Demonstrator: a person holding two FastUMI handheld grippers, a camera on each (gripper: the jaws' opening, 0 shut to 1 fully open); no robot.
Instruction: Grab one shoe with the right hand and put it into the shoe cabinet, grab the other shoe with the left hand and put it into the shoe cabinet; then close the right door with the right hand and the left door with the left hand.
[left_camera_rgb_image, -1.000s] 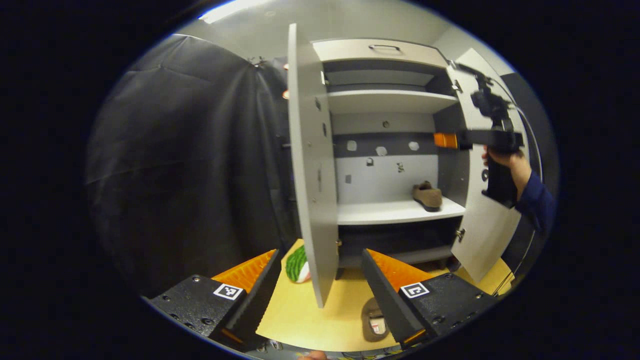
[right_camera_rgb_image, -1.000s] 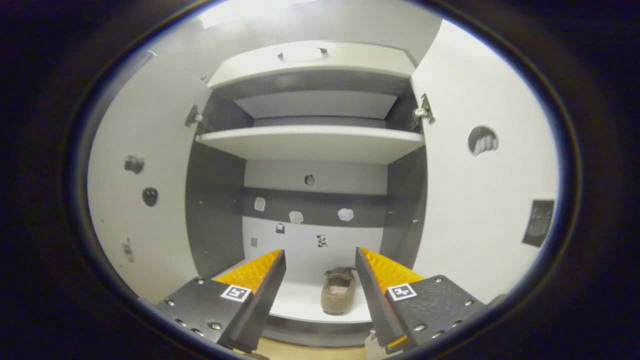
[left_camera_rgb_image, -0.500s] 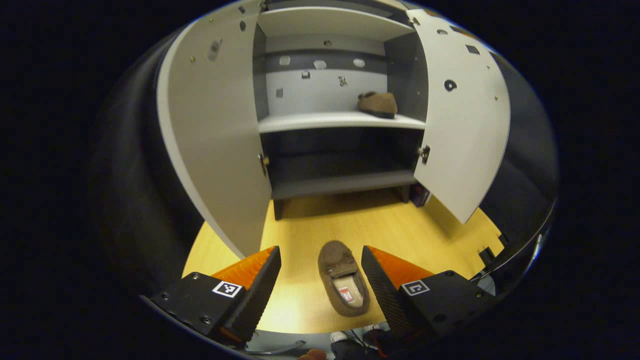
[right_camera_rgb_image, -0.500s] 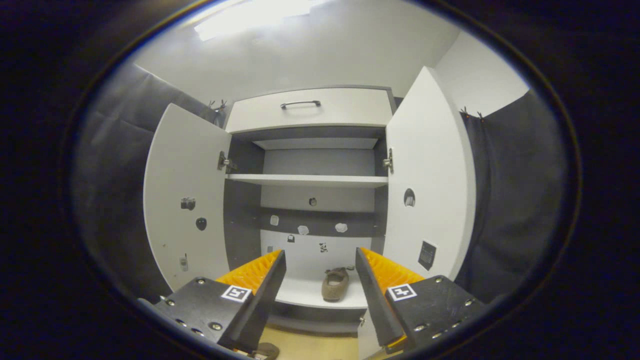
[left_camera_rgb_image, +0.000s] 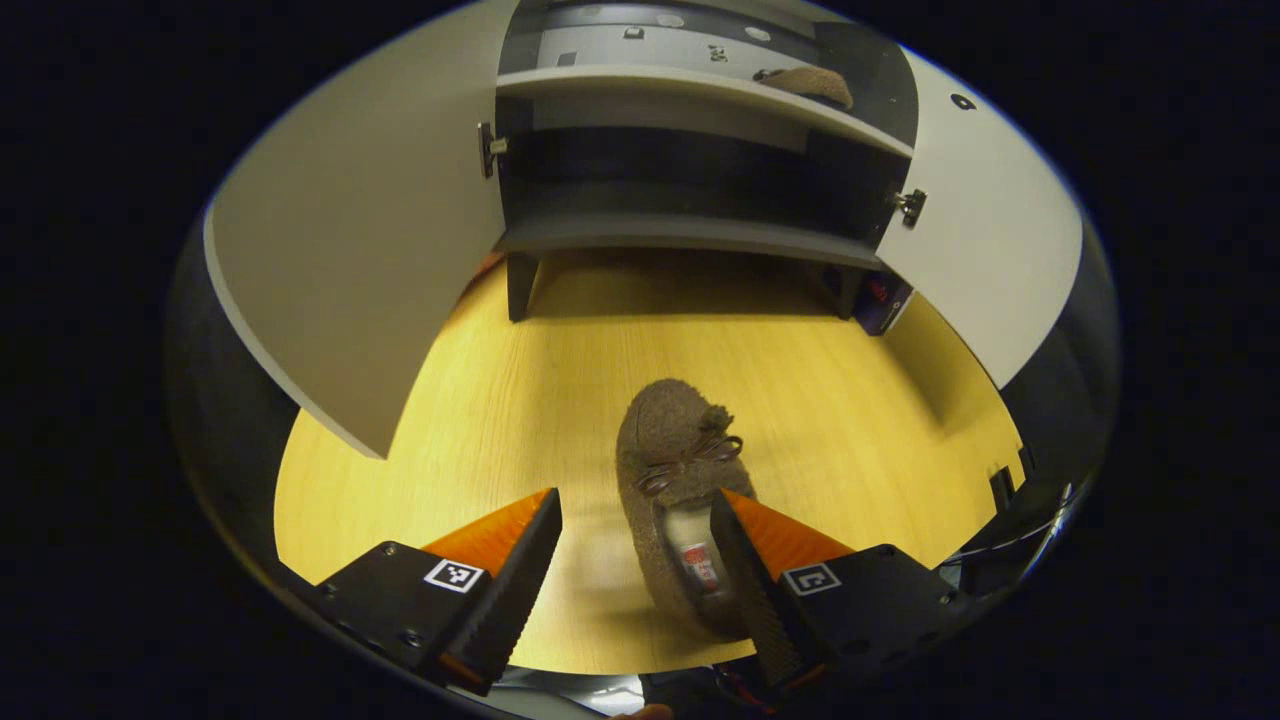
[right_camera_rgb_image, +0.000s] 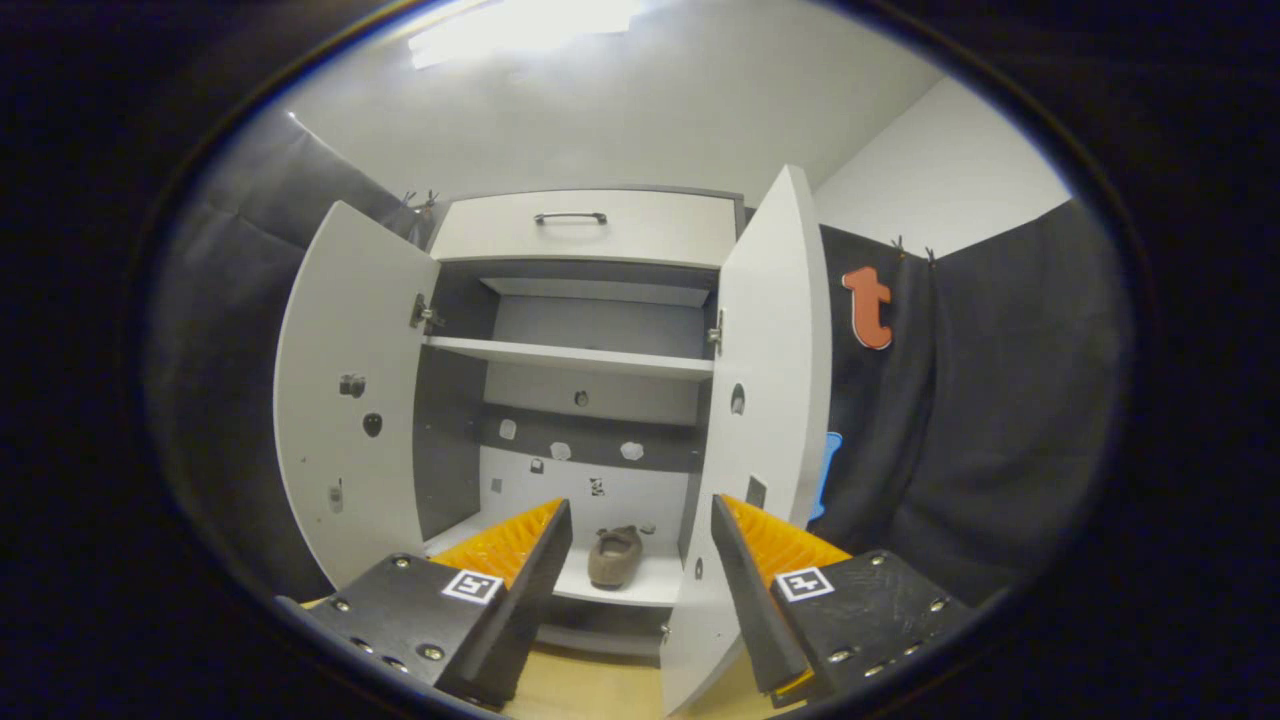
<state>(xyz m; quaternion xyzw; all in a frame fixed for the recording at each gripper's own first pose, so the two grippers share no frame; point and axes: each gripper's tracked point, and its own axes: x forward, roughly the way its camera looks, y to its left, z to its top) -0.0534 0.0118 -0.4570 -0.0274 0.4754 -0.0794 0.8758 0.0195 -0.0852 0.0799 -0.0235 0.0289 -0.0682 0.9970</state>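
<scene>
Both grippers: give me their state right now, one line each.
Left gripper: open, holding nothing, fingers either side of the brown shoe on the floor.
Right gripper: open, empty, facing the shoe cabinet.

Shoe (left_camera_rgb_image: 680, 500): brown fuzzy slipper with bow, upright on wooden floor (left_camera_rgb_image: 480, 400), between the open fingers of the left hand-held gripper (left_camera_rgb_image: 635, 580).
Second shoe (right_camera_rgb_image: 614, 556): on cabinet shelf (right_camera_rgb_image: 640, 585), ahead of the right hand-held gripper (right_camera_rgb_image: 640, 590).
Shoe cabinet (right_camera_rgb_image: 590, 225): white, both doors open.

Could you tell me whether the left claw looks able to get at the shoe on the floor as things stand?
Probably yes: the left claw is open just above the brown shoe, one finger already beside it, nothing between.
</scene>
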